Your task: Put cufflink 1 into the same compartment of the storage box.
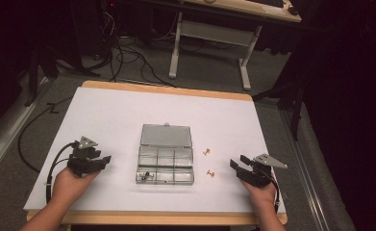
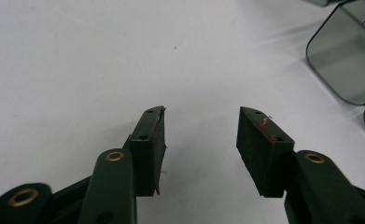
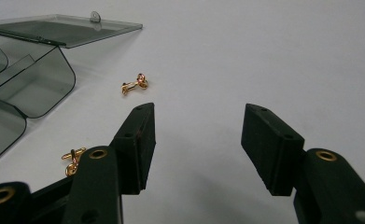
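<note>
Both tools stand empty with their jaws apart: the left gripper [image 1: 109, 159] sits to the left of the clear plastic box [image 1: 165, 163], the right gripper [image 1: 237, 162] to its right, and nothing lies between either pair of pads. The box rests mid-table with its lid [image 1: 166, 135] folded flat back, a few small dark parts in its near-left compartment, and two small gold hooks on the sheet beside it: the nearer hook [image 3: 72, 158] lies just off the right gripper's left jaw, the farther hook [image 3: 135, 83] ahead of it, close to the box's rounded corner. The likely trouble is the pick itself (these hooks are tiny and lie flat), so wide pads closing on the smooth sheet could flick one away or pinch it crooked, and a careless reach might nudge the light box and shift its contents. A dropped hook could also bounce into the wrong compartment. The work surface is a white sheet [image 1: 104, 115] over a wooden table, evenly lit; beyond it the room is dark, with grey carpet, loose black cables and the white legs of another desk [image 1: 245, 67].
</note>
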### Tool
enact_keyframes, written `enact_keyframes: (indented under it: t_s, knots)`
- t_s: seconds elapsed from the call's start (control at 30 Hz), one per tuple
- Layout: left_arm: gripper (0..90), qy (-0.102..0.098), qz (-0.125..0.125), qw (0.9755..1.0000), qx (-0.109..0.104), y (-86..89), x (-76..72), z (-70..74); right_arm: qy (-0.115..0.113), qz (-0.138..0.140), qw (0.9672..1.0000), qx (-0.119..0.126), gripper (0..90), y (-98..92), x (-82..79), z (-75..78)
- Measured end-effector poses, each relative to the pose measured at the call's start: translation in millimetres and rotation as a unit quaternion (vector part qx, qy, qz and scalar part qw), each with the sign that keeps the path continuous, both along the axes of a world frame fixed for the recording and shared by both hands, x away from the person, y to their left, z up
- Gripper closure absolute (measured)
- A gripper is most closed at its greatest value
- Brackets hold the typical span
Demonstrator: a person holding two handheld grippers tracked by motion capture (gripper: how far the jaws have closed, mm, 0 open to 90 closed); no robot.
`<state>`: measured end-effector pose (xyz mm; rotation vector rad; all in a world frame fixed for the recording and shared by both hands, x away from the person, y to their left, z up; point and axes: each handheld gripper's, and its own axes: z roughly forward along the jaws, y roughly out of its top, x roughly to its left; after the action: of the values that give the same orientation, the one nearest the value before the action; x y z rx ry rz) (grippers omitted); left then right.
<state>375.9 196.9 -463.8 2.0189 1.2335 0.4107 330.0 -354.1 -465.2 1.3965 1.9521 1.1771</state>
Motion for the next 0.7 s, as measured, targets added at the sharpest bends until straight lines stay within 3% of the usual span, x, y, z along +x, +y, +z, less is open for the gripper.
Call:
enact_keyframes:
  t_s: [0.2,0.3,0.37,0.43,0.47,0.57,0.7]
  knots:
    - [49.3,-0.070,-0.003,0.9976,0.002,4.9,-2.3,-10.7,0.003,0.000,1.0000,-0.005,45.2,1.1,0.9,-2.9]
    - [49.1,-0.074,0.009,0.9970,-0.021,8.3,-1.7,-16.7,0.006,-0.003,0.9999,-0.008,45.0,2.3,0.8,-4.2]
    - [48.5,-0.075,0.025,0.9966,-0.022,9.3,-1.9,-19.7,0.008,-0.004,0.9999,-0.008,44.4,3.4,0.8,-5.1]
    - [45.8,-0.097,0.032,0.9944,-0.026,10.2,-6.8,-19.1,0.010,-0.008,0.9999,-0.008,44.1,5.7,0.4,-5.4]
    - [45.5,-0.105,0.027,0.9937,-0.028,10.3,-8.3,-18.7,0.009,-0.008,0.9999,-0.011,43.9,6.7,0.6,-5.4]
    - [39.9,-0.101,0.015,0.9944,-0.029,9.8,-8.9,-19.2,0.017,-0.012,0.9997,-0.012,43.2,11.6,0.9,-4.5]
    - [32.7,-0.110,-0.011,0.9937,-0.021,7.1,-11.3,-19.1,0.022,-0.013,0.9995,-0.017,43.8,18.9,2.8,-2.0]
